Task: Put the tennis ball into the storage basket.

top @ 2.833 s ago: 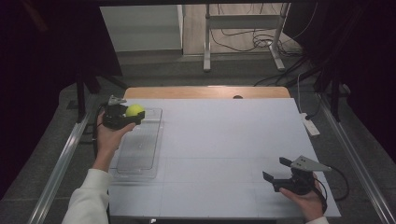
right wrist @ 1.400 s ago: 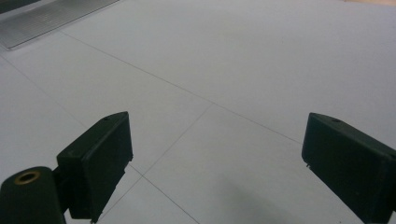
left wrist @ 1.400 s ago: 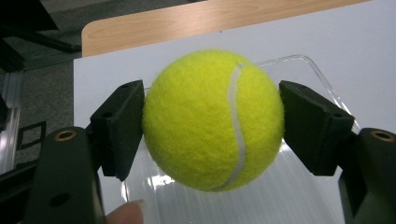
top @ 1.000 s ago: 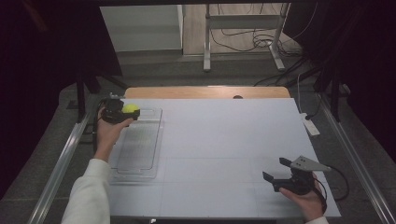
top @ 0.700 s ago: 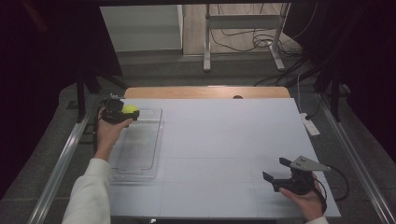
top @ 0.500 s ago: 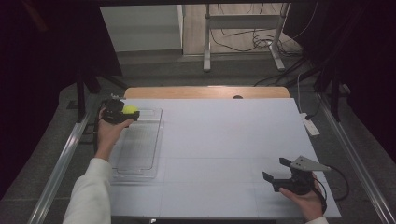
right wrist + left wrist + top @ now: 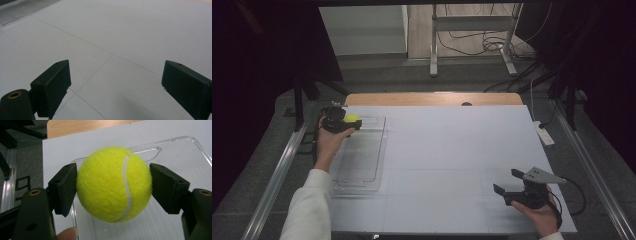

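Holding a yellow tennis ball (image 7: pixel 114 184) between its two jaws, the left gripper (image 7: pixel 343 121) is hovering over the far end of the clear plastic tray (image 7: pixel 362 172) at the table's left side. Compared with a few seconds ago, the ball is sitting slightly lower and nearer the tray's far rim, and over the last second it is barely moving, which suggests the hand is settling to set the ball down inside. In the left gripper view, both pads (image 7: pixel 65 187) are pressing the ball's sides, with the tray's far wall and its handle slot showing just behind. The tray's left edge is lying close to the table's metal rail (image 7: pixel 279 172), so room there is tight; toward the middle, the white tabletop (image 7: pixel 452 150) is lying bare. At the near right corner, the right gripper (image 7: pixel 512 184) is resting with jaws spread wide and holding nothing, well apart from the tray.
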The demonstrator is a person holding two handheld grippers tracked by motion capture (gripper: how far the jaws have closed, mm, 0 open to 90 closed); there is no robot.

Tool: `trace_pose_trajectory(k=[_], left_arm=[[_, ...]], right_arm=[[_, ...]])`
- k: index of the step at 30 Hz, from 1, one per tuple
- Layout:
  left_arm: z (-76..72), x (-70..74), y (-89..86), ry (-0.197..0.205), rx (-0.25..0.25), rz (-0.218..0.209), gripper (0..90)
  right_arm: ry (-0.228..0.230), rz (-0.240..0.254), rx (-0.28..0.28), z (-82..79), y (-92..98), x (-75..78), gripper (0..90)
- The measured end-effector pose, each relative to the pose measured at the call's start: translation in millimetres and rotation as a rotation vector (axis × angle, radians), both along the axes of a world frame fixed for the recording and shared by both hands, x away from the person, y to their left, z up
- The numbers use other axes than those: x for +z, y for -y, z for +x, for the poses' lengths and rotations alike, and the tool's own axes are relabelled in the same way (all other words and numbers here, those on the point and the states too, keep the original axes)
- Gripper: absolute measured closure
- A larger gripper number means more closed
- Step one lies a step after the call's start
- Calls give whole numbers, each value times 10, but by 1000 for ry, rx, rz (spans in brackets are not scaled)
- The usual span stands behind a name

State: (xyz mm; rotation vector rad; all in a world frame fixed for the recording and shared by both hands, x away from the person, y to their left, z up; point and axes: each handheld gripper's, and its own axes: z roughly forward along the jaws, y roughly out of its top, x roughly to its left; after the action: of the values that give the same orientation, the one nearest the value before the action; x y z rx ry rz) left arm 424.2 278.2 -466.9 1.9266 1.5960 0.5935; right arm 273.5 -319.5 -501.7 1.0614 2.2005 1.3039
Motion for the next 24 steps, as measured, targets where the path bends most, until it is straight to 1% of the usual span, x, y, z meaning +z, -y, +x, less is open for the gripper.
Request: trace_pose_trajectory(k=[5,10,17,22,24], left_arm=[[8,-26,-5,-18,-4,10,266],[12,-43,-11,-23,-2,8,266],[25,-88,6,-49,-12,16,266],[33,-98,26,-53,-15,13,266],[35,-103,28,-60,-20,20,266]], right_arm=[[-1,0,-1,0,1,-1,89],[-2,0,-1,0,2,-1,90],[0,0,-4,0,5,2,90],[0,-2,-1,0,0,-1,89],[-2,-2,-3,0,2,-2,89]])
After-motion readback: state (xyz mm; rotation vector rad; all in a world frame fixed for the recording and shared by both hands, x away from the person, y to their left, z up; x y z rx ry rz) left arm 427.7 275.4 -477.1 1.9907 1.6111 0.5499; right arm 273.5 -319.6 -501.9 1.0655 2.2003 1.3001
